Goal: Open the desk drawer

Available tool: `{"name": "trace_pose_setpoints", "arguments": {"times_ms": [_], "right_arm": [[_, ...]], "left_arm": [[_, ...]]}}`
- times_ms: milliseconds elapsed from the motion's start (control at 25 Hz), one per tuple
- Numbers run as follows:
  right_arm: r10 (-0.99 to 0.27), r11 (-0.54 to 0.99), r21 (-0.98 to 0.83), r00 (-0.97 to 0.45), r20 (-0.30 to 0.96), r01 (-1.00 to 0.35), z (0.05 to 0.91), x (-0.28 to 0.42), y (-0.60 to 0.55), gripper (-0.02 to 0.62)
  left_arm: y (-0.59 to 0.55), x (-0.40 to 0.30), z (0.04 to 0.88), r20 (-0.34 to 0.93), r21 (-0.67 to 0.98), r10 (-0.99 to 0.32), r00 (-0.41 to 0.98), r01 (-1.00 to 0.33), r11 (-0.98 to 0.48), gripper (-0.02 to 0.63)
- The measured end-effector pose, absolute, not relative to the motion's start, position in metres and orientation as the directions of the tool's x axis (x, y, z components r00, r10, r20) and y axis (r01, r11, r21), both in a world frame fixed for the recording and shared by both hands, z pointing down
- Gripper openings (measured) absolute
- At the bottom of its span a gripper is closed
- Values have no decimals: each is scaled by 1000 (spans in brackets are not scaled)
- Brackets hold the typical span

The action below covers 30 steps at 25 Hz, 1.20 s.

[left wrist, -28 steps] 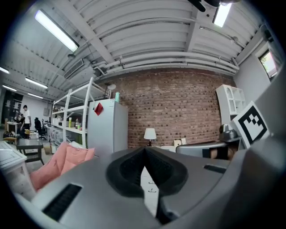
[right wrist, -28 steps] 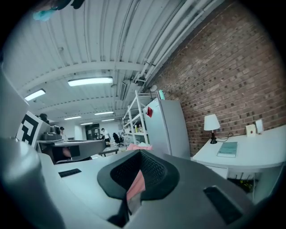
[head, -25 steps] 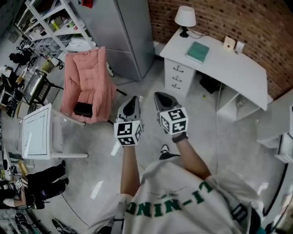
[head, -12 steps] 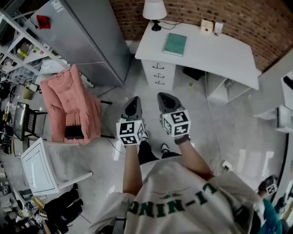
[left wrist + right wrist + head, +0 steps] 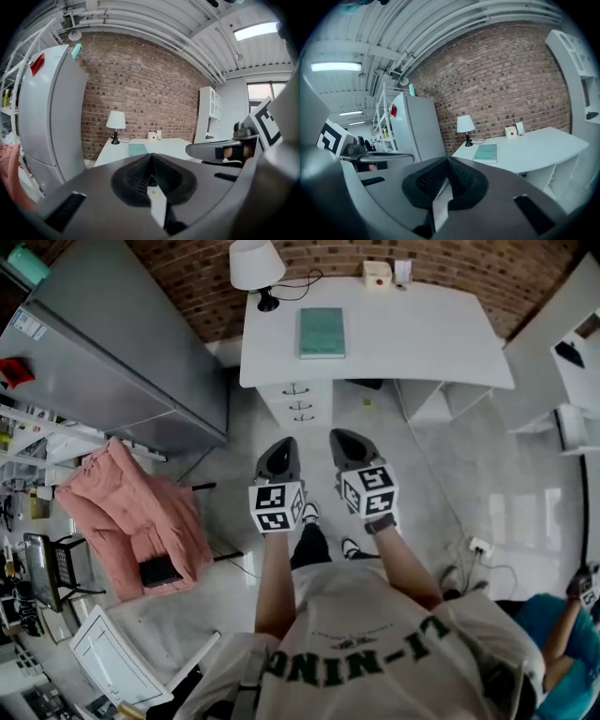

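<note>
The person wears a white T-shirt [image 5: 375, 620] with green lettering; the grey left claw [image 5: 279, 448] and right claw [image 5: 345, 439] bear black-and-white marker cubes [image 5: 276, 507].

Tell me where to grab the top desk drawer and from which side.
Grip the small dark handle at the middle of the top drawer front, coming from the floor side facing the person. The front looks otherwise flat, and the desk top covers it from above.

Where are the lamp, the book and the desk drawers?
lamp [image 5: 256, 262], head view, on its white shade.
book [image 5: 321, 332], head view, middle of its green cover.
drawers [image 5: 300, 401], head view, front of the middle drawer.
</note>
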State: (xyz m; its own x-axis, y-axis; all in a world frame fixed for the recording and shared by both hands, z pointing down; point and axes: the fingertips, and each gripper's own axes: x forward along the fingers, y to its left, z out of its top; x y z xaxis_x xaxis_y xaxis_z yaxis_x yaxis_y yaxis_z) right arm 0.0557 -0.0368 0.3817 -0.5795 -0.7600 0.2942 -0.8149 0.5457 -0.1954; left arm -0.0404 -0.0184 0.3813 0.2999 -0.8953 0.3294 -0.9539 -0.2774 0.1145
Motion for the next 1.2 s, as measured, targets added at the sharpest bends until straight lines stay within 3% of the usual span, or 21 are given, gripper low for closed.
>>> {"name": "trace_pose_setpoints", "arguments": {"times_ms": [440, 640, 760, 880, 1200], "right_arm": [[-794, 420, -196, -463, 393, -886, 450, 3, -133, 0], [-767, 409, -203, -455, 452, -890, 500, -9, -159, 0], [-740, 414, -208, -461, 490, -886, 531, -11, -168, 2], [-723, 401, -231, -461, 515, -886, 561, -7, -181, 2], [-706, 409, -264, -486, 515, -874, 614, 6, -208, 2]], "left_arm": [[-120, -95, 499, 462, 260, -787, 408, -911, -319, -5], [-152, -97, 562, 479, 372, -759, 441, -885, -280, -5], [-170, -97, 596, 496, 418, -742, 452, -873, -253, 38], [-190, -99, 627, 514, 458, -735, 442, -866, -201, 40], [-226, -81, 696, 508, 607, -721, 471, -790, -88, 87]]}}
